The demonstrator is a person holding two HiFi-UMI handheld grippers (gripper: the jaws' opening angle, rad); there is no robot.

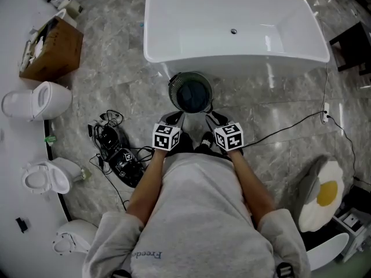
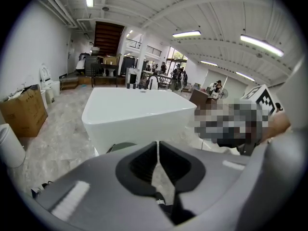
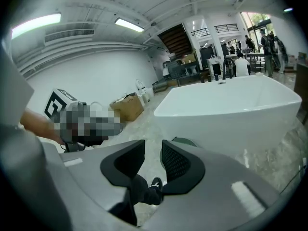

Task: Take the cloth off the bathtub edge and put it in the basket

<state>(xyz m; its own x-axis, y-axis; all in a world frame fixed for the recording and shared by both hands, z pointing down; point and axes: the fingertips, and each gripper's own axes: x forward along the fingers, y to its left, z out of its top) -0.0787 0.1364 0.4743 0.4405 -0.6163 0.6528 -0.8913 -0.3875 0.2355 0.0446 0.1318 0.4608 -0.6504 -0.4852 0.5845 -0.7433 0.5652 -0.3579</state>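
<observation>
At your waist — left gripper: jaws shut, empty; right gripper: jaws slightly apart, empty. No cloth seen on bathtub rim; basket holds something dark, possibly it. Hazard: cables beside your feet — a sidestep could snag them.

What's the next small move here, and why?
Probably tilt forward and check the basket before any reach. No cloth shows on the bathtub rim. The basket's inside looks dark, but I can't tell whether that is the cloth. Both grippers hold nothing: the left gripper is shut, the right gripper has its jaws slightly apart, and both sit close to the person's body.
</observation>
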